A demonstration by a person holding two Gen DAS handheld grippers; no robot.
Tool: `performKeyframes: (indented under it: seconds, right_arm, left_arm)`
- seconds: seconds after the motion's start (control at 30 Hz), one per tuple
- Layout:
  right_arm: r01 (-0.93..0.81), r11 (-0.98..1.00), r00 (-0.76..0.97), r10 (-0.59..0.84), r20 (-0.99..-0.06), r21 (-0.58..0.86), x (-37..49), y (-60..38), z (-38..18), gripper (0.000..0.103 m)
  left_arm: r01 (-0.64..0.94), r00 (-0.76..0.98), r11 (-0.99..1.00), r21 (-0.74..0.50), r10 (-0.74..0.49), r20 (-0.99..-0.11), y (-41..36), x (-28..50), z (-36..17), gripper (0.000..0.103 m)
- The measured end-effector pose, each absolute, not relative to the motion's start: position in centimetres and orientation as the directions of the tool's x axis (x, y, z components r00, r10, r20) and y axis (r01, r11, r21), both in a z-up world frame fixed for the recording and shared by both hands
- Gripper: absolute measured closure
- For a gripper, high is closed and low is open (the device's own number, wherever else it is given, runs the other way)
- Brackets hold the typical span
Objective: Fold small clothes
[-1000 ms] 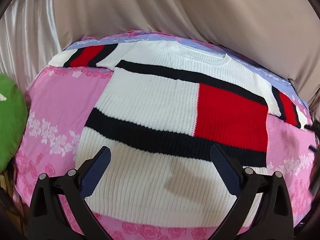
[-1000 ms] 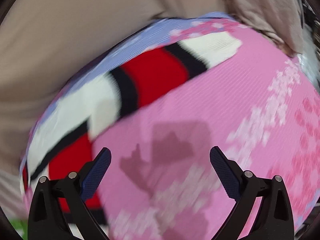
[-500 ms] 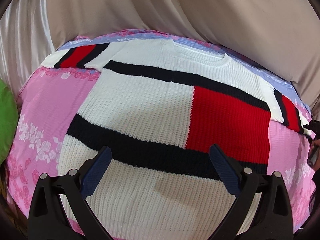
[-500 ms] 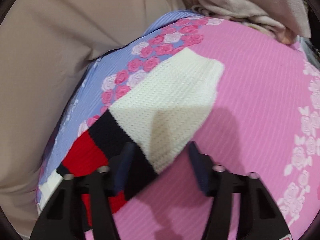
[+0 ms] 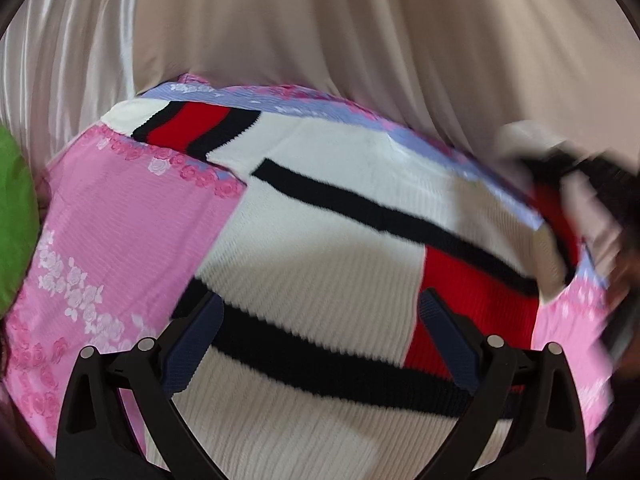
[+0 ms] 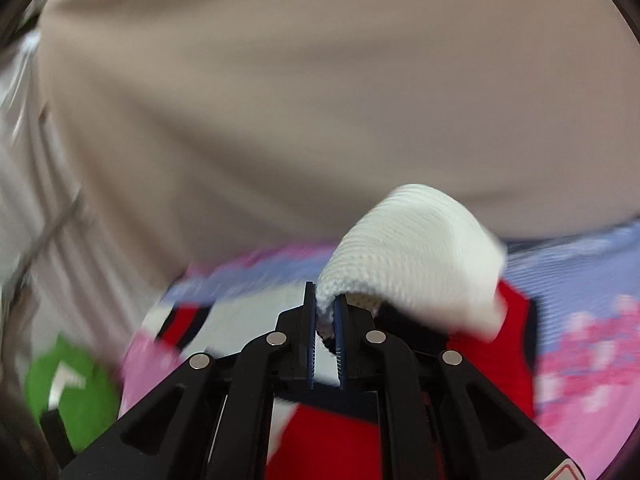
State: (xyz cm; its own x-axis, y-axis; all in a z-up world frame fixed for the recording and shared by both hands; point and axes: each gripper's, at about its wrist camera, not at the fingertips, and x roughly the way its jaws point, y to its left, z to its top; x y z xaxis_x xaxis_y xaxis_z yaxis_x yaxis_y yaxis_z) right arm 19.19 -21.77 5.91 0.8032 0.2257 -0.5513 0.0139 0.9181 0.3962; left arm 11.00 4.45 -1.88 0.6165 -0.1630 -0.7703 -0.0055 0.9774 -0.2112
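A white knit sweater [image 5: 320, 248] with black stripes and red blocks lies flat on a pink floral bedsheet [image 5: 132, 232]. My left gripper [image 5: 320, 300] hovers open over its lower body, with nothing between the fingers. In the right wrist view my right gripper [image 6: 325, 300] has its jaws closing, and the pads pinch the white cuff of the right sleeve [image 6: 412, 248]. The cuff is lifted off the sheet and curls over above the jaws. The raised sleeve [image 5: 556, 208] appears blurred at the right of the left wrist view.
A beige curtain [image 5: 360, 40] hangs right behind the bed, with shiny white drapery [image 5: 68, 72] at the left. A green cushion [image 5: 16, 216] sits at the bed's left edge. Pink sheet shows on both sides of the sweater.
The right gripper went from wide open above the sheet to closed on the sleeve cuff and lifted it. The left gripper slid left over the sweater and rolled a little.
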Motion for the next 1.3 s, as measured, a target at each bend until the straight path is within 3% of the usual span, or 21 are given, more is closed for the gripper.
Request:
performKeyframes:
  seconds: [0.1,0.17,0.23,0.27,0.4,0.47,0.57,0.63,0.67,0.7,0.73,0.87,0.93,1.03,1.17,1.2,1.23,1.3]
  right_arm:
    - [-0.055,0.955,0.712,0.242,-0.660,0.290,21.7,-14.5,1.2,0.086]
    - [-0.007,0.948,0.691,0.233,-0.684,0.317,21.1,-14.5,-0.8,0.082]
    - [0.100,0.948,0.702,0.147,-0.697,0.301,18.4,-16.5,-1.9,0.051]
    - [0.154,0.949,0.707,0.088,-0.702,0.275,17.1,-17.6,-2.1,0.046]
    - [0.332,0.928,0.623,-0.079,-0.778,0.172,13.1,-23.0,-4.3,0.043]
    - [0.355,0.924,0.594,-0.108,-0.797,0.140,12.7,-24.8,-5.0,0.043]
    - [0.343,0.932,0.574,-0.109,-0.811,0.118,12.6,-26.3,-6.4,0.043]
    - [0.310,0.946,0.566,-0.100,-0.819,0.099,13.8,-25.3,-8.2,0.044]
    - [0.296,0.950,0.565,-0.091,-0.820,0.099,14.0,-24.7,-8.7,0.047]
    - [0.282,0.953,0.569,-0.071,-0.819,0.114,14.4,-24.6,-8.9,0.070]
    - [0.279,0.951,0.579,-0.054,-0.814,0.135,14.6,-24.5,-8.7,0.082]
    - [0.302,0.922,0.717,-0.053,-0.695,0.241,13.6,-25.4,-3.5,0.082]
    - [0.323,0.908,0.736,-0.064,-0.674,0.267,12.9,-26.0,-3.4,0.082]
    - [0.383,0.912,0.534,-0.089,-0.841,0.147,14.0,-26.8,-10.6,0.080]
    - [0.412,0.891,0.600,-0.110,-0.792,0.189,12.0,-27.0,-8.6,0.068]
    - [0.411,0.893,0.624,-0.128,-0.771,0.185,11.5,-26.8,-7.7,0.065]
    - [0.410,0.895,0.631,-0.140,-0.763,0.176,11.3,-26.7,-7.2,0.064]
    - [0.406,0.898,0.638,-0.148,-0.756,0.167,11.1,-26.3,-6.4,0.061]
  left_arm:
    - [-0.003,0.604,0.960,-0.279,-0.221,-0.766,5.2,14.0,-2.1,0.005]
    - [0.019,0.577,0.943,-0.333,-0.282,-0.766,4.8,16.8,-2.8,0.005]
    - [0.034,0.556,0.935,-0.354,-0.312,-0.770,3.9,19.2,-3.8,0.005]
    - [0.036,0.542,0.935,-0.352,-0.314,-0.780,3.2,20.7,-4.8,0.005]
    - [-0.005,0.442,0.908,-0.418,-0.373,-0.816,1.1,25.4,-9.0,0.005]
    - [-0.082,0.423,0.883,-0.463,-0.390,-0.818,1.0,27.1,-10.9,0.010]
    - [-0.138,0.429,0.859,-0.492,-0.396,-0.812,1.0,28.3,-11.6,0.026]
    - [-0.056,0.409,0.823,-0.565,-0.497,-0.765,0.1,29.3,-11.4,0.089]
    - [-0.033,0.385,0.794,-0.607,-0.550,-0.741,-0.3,29.9,-11.2,0.102]
    - [-0.024,0.402,0.796,-0.605,-0.546,-0.735,-0.5,30.0,-10.4,0.103]
    - [0.013,0.463,0.812,-0.584,-0.522,-0.716,-0.6,30.1,-8.5,0.103]
    - [0.095,0.602,0.822,-0.562,-0.497,-0.625,0.4,29.9,-3.1,0.103]
    - [0.053,0.600,0.859,-0.508,-0.434,-0.672,1.0,30.4,-4.7,0.103]
    - [-0.070,0.500,0.901,-0.427,-0.339,-0.797,1.9,31.4,-10.4,0.103]
    - [-0.136,0.495,0.840,-0.526,-0.402,-0.770,4.3,30.4,-11.7,0.103]
    - [-0.145,0.503,0.806,-0.574,-0.439,-0.744,4.8,30.4,-12.1,0.093]
    - [-0.156,0.503,0.780,-0.605,-0.465,-0.729,5.0,30.4,-12.4,0.066]
    - [-0.211,0.482,0.759,-0.616,-0.468,-0.741,4.8,31.3,-13.3,0.042]
